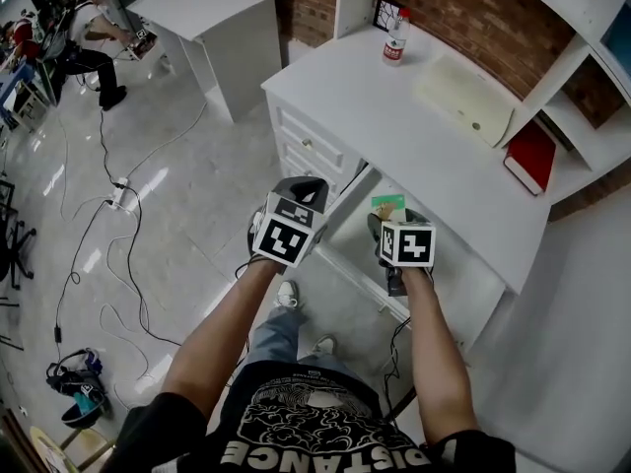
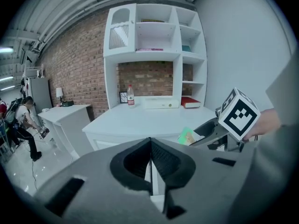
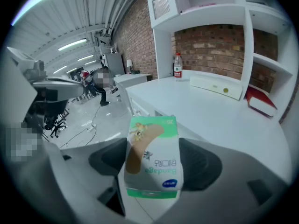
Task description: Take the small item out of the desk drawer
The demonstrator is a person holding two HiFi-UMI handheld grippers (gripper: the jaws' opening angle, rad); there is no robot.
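Observation:
My right gripper (image 1: 388,217) is shut on a small green and white bandage box (image 1: 387,206), held just in front of the white desk (image 1: 394,116) and above its pulled-out drawer (image 1: 463,276). In the right gripper view the box (image 3: 153,157) stands upright between the two dark pads (image 3: 198,164). My left gripper (image 1: 302,189) hovers beside it to the left, shut, with nothing between its jaws (image 2: 150,164). The left gripper view shows the box (image 2: 186,136) and the right gripper (image 2: 212,135) off to its right.
On the desk stand a water bottle (image 1: 395,37), a cream flat case (image 1: 463,99) and a small picture frame (image 1: 386,13). A red book (image 1: 532,156) lies on the shelf unit. Cables (image 1: 118,197) run over the floor; a seated person (image 1: 89,37) is far left by another desk (image 1: 207,8).

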